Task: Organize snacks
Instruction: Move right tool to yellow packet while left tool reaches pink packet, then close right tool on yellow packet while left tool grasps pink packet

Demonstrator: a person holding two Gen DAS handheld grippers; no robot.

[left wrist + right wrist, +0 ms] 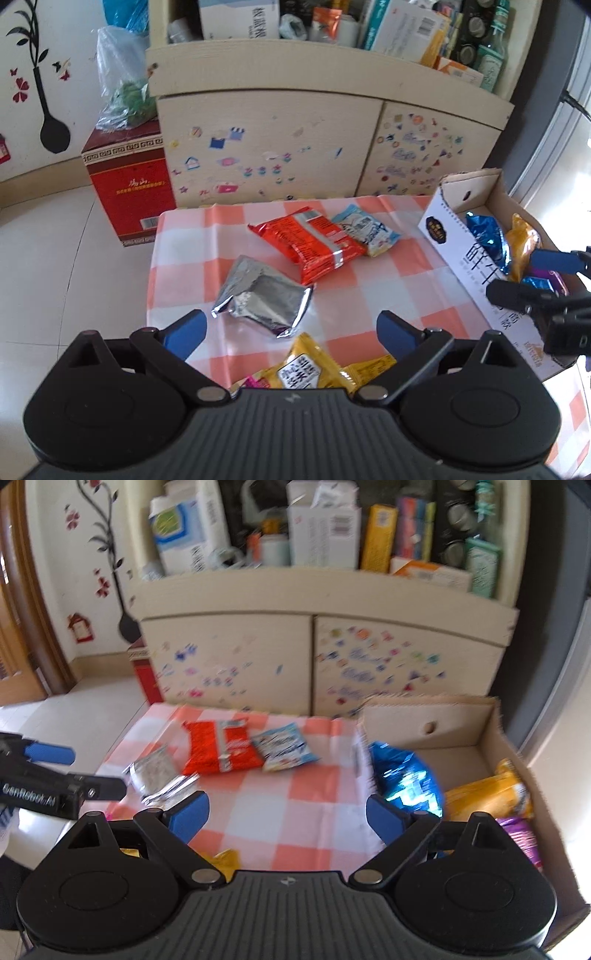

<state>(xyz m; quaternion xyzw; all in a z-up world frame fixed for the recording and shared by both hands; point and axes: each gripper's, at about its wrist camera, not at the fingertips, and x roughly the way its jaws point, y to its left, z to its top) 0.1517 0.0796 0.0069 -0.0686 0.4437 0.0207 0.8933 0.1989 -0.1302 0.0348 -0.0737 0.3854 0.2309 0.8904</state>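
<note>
Left wrist view: my left gripper (290, 332) hangs over the checked tabletop (388, 295) with its fingers (186, 332) spread wide and nothing between them, lined up on the crumpled silver packet (262, 302) just ahead, which I judge is the next pick. Beyond it lie the red packet (306, 243) and, touching its far side, a pale blue packet (365, 229); a yellow packet (314, 369) sits right under the fingers. The right gripper (286, 812) is also wide open and empty, hovering at the near wall of the cardboard box (465, 716), which suggests to me it has nothing left to drop. The box holds a shiny blue packet (406, 779), an orange-yellow packet (487, 794) and a purple packet (521, 838), with its far end bare.
</note>
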